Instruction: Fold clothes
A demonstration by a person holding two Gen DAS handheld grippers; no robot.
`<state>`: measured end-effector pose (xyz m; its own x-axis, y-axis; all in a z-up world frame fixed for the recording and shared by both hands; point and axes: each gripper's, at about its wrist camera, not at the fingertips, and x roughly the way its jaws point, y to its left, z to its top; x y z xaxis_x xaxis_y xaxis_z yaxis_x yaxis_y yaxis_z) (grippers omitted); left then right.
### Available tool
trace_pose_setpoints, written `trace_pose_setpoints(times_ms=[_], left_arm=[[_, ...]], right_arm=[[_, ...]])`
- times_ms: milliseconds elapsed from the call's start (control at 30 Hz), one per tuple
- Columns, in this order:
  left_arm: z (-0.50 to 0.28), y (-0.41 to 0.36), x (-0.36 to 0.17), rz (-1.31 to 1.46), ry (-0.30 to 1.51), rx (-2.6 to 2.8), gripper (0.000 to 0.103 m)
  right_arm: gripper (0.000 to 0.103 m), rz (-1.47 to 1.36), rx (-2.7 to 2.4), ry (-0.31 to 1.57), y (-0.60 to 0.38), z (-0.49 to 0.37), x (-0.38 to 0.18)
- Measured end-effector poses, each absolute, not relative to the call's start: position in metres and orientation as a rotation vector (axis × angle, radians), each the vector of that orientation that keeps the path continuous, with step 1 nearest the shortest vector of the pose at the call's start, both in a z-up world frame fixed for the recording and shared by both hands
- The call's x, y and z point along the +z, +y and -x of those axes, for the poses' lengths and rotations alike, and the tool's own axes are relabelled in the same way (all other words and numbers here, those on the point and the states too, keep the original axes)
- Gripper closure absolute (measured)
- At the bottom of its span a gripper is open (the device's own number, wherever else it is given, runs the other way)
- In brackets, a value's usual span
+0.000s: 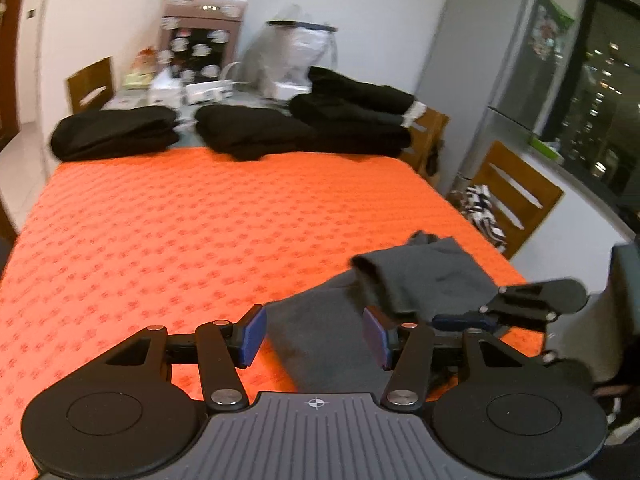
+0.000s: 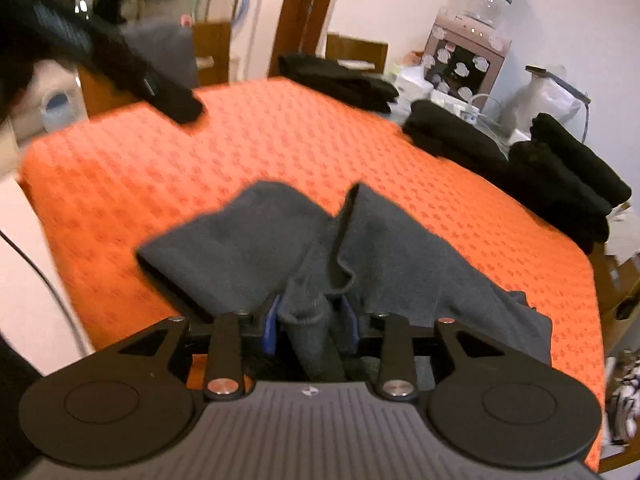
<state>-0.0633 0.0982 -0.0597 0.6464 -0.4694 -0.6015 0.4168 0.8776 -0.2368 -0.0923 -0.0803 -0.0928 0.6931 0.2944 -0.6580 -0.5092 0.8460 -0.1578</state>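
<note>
I see white walls [image 1: 360, 4] across the top of the left view, a grey fridge [image 1: 492, 80] at upper right beside a dark night window [image 1: 604, 120], wooden chairs [image 1: 516, 200] along the right edge, and a water dispenser [image 2: 468, 48] at upper right of the right view.

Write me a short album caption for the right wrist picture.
Right gripper pinches a bunched edge of the grey garment on the orange tablecloth.
</note>
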Motion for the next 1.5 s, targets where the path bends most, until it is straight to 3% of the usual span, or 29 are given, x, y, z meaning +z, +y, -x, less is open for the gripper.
trace_pose_setpoints(times_ms=[167, 267, 367, 567, 733, 833, 1033, 1100, 1500], left_arm=[[0.057, 0.051, -0.066, 0.066, 0.71, -0.607, 0.048], [0.053, 0.018, -0.071, 0.041, 0.723, -0.667, 0.065], [0.047, -0.013, -0.076, 0.04, 0.746, -0.697, 0.07], [0.037, -0.045, -0.11, 0.06, 0.867, -0.575, 0.071], [0.046, -0.034, -0.128, 0.161, 0.9, -0.414, 0.085], [0.054, -0.032, -0.126, 0.222, 0.887, -0.339, 0.085], [0.078, -0.021, -0.11, 0.28, 0.777, -0.19, 0.064], [0.075, -0.019, -0.113, 0.3, 0.795, -0.149, 0.063], [0.062, -0.031, -0.122, 0.325, 0.797, -0.09, 0.06]], right_arm=[[0.064, 0.254, 0.462, 0.649, -0.123, 0.102, -0.06], [0.064, 0.183, 0.455, 0.672, -0.161, 0.1, -0.052], [0.064, 0.129, 0.451, 0.705, -0.198, 0.091, -0.051], [0.064, 0.086, 0.479, 0.749, -0.265, 0.058, -0.053], [0.064, 0.059, 0.486, 0.794, -0.308, 0.023, -0.062], [0.064, 0.035, 0.477, 0.817, -0.326, -0.003, -0.07], [0.066, -0.021, 0.482, 0.891, -0.348, -0.058, -0.083], [0.071, -0.032, 0.505, 0.925, -0.348, -0.074, -0.088], [0.071, -0.043, 0.621, 1.06, -0.316, -0.111, -0.117]])
